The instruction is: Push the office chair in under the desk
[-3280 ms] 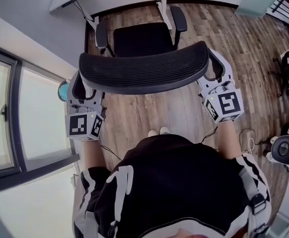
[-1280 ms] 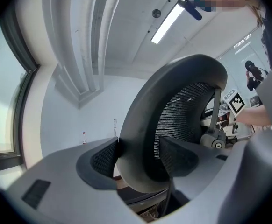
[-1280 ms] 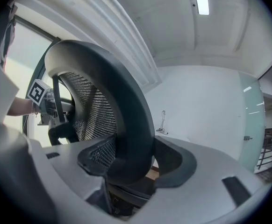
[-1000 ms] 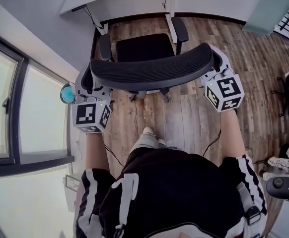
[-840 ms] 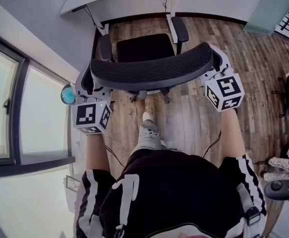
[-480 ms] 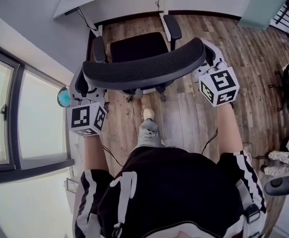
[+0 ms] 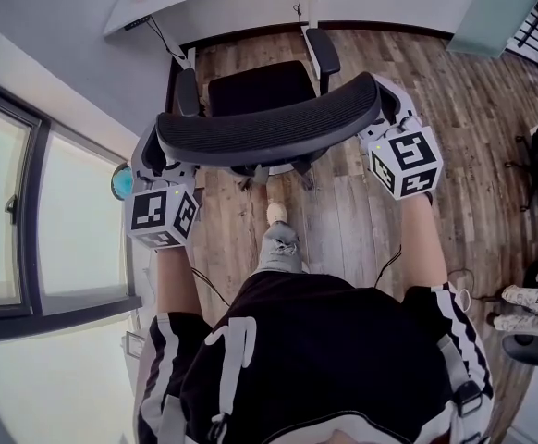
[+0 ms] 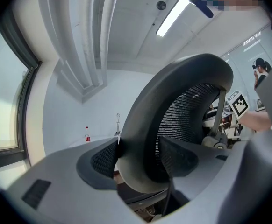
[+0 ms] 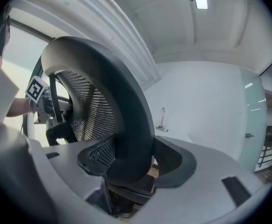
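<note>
Since both tools are clamped on the black mesh-backed office chair [image 7: 262, 86], the coming move turns on one relation: the white flat-topped desk [image 7: 232, 3] lies straight fwd of the tools, beyond the chair seat. L gripper [image 7: 156, 155] is closed narrow on the L end of the curved backrest rim [image 7: 269, 123], and R gripper [image 7: 386, 109] likewise on the R end. Each gripper view shows the dark rim filling the gap between the jaws, with a pad against each face. Backrest long axis runs L–R between the tools, approx. parallel to the desk front edge. Its R end sits slightly further fwd, so R gripper is marginally nearer the desk. Seat front lies near the desk edge, judged not yet under it. R armrest [image 7: 323, 52] is just beside the white desk leg [image 7: 303, 15], a probable snag pt. Push should be even on both sides, else the chair will likely yaw. Judged status: mid-push, travel remaining.
</note>
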### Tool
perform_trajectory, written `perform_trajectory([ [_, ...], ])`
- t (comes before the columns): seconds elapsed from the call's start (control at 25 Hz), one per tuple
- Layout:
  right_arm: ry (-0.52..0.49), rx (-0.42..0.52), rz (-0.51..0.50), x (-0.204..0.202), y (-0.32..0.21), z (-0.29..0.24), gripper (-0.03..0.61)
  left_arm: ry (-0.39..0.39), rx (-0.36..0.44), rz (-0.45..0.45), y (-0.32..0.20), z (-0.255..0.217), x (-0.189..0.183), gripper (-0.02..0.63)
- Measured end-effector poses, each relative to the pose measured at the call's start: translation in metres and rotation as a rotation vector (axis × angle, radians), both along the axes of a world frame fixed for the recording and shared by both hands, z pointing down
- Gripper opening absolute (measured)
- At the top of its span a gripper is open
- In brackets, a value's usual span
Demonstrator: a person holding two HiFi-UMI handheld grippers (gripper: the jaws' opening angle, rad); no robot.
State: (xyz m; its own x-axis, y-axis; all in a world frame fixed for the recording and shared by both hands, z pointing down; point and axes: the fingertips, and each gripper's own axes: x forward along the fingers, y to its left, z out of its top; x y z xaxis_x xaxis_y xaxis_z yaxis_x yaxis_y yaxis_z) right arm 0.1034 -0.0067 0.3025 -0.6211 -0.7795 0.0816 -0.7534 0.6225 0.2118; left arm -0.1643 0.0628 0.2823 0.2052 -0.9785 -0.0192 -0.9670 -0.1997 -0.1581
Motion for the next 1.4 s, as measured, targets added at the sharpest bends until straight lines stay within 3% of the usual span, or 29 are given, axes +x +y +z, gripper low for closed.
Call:
perform_trajectory([
  [1.4,-0.008,-0.030,0.025,-0.035,-0.072,0.001,0.245,0.006,-0.033,0.020,-0.084,-0.003,-0.040,0.258],
])
